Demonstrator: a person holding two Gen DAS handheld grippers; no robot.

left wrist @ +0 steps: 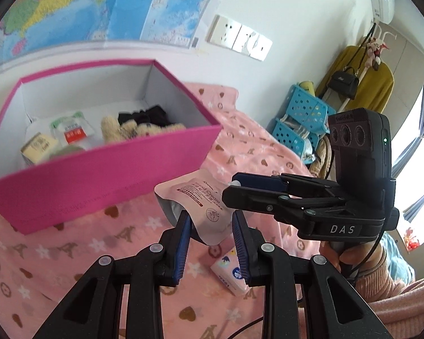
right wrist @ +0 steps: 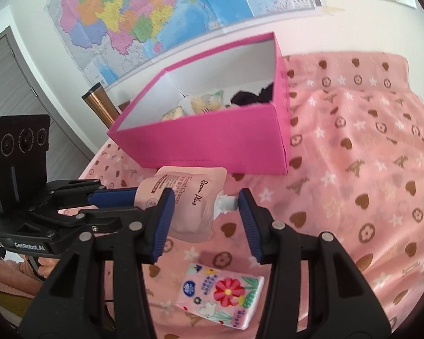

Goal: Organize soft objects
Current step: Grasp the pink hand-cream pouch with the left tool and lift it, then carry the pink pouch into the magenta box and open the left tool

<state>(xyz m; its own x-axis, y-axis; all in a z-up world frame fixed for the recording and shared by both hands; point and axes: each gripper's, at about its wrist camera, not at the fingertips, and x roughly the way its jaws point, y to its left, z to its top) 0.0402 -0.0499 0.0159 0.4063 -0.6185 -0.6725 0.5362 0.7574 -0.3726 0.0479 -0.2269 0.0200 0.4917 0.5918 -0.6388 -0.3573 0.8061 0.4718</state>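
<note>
Gripping the "Room Plus" Hand Cream pouch [right wrist: 189, 186]: left gripper [left wrist: 209, 220] jaws narrow, right gripper [right wrist: 205, 199] jaws wider.

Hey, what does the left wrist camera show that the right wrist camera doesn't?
Only the left wrist view: blue baskets, a yellow garment with a black bag, and a plush toy in the box.
Only the right wrist view: a copper tumbler and a grey door.
Both: the pink box, the pouch held by both tools, the tissue pack, the map.
</note>
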